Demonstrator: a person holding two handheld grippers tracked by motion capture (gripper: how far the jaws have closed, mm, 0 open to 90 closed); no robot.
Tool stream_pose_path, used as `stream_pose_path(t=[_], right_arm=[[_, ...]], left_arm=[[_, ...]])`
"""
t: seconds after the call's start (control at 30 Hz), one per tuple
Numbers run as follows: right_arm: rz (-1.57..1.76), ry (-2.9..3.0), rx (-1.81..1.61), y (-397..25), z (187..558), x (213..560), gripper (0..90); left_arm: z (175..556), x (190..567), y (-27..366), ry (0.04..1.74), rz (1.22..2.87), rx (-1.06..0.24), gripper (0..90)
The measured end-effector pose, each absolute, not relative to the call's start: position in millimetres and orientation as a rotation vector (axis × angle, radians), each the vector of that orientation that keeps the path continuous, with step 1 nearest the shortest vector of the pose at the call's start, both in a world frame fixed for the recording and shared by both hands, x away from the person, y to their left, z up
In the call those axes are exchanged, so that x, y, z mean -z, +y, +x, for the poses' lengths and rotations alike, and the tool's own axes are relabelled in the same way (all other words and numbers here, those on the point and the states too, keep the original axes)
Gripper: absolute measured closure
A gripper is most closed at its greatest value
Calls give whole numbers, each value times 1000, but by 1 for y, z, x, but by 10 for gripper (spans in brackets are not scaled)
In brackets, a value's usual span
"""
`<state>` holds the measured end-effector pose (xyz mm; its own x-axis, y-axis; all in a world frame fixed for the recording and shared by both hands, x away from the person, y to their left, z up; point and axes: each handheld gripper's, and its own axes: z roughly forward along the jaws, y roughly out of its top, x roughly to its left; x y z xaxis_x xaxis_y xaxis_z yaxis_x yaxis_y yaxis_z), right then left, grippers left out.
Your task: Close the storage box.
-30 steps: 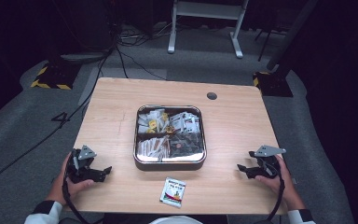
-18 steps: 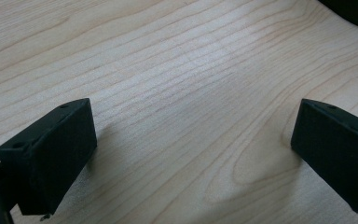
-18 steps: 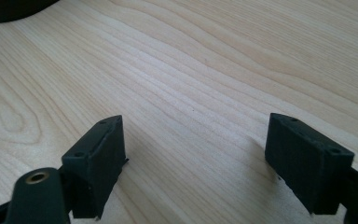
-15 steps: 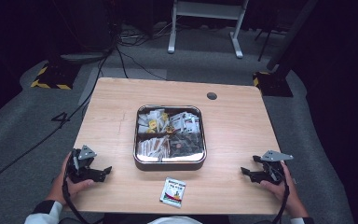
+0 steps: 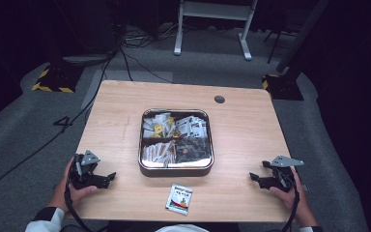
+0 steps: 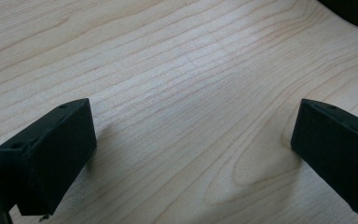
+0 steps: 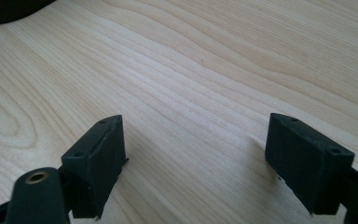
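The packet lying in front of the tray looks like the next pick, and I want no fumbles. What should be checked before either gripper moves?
1. Left gripper open and empty: ok.
2. Right gripper open and empty: ok.
3. Packet lies flat on the table, apart from the tray: ok.
4. Path from either gripper to the packet free of things: ok.
5. Packet away from the near table edge: not ok, it lies close.

The right gripper [image 5: 257, 178] now sits lower on the table [image 5: 241, 130], shifted toward 5 o'clock from its spot a second ago: it drops toward the near edge and slightly outward, with the hand [image 5: 290, 191] behind it sliding back the same way. Its jaws are spread wide above bare wood.
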<state>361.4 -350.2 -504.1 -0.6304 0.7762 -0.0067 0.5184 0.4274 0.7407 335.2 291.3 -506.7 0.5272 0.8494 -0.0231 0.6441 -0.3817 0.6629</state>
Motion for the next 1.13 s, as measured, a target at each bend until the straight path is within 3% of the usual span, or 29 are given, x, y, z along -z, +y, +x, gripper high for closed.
stream_pose_path(t=[1.13], right_arm=[[1122,2330,-1029,-350,364,504,191]], left_arm=[[338,507,291,1200,2147,-422,1]])
